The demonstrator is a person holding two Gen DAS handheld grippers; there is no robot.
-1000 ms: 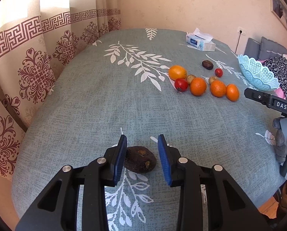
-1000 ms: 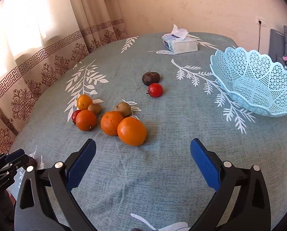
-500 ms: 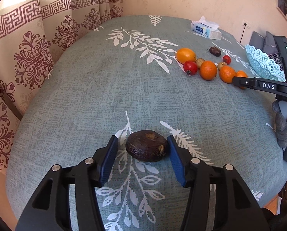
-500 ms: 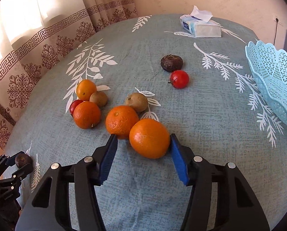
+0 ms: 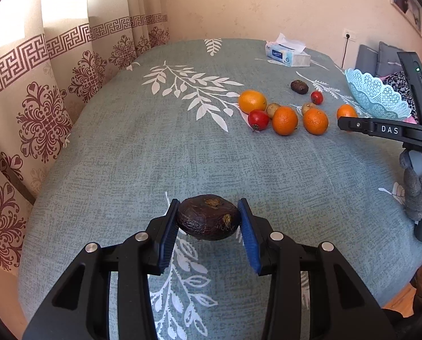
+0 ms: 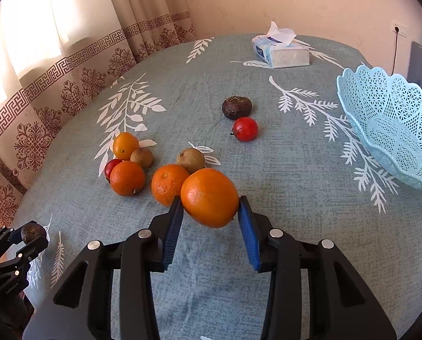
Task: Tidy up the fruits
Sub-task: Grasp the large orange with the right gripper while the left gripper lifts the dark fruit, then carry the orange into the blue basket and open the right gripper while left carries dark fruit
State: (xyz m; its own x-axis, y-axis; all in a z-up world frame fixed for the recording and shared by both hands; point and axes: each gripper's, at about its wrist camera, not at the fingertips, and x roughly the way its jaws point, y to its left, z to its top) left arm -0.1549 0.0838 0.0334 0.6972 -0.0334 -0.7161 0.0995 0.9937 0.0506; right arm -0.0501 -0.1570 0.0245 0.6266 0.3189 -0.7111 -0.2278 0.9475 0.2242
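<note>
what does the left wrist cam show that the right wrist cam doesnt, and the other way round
Only the left wrist view shows the framed picture on the wall and a gloved hand holding the right gripper's handle. Only the right wrist view shows the basket's inside, with no fruit in it, and the right gripper with its jaws against an orange. Both show the left gripper clamping a dark wrinkled fruit, the loose fruit cluster, the light blue basket, the tissue box and the tablecloth.

Bright daylight through the cream patterned curtains, blown out at upper left; soft shadows on the grey-green leaf-print tablecloth; strong fisheye bending, dark corners.
</note>
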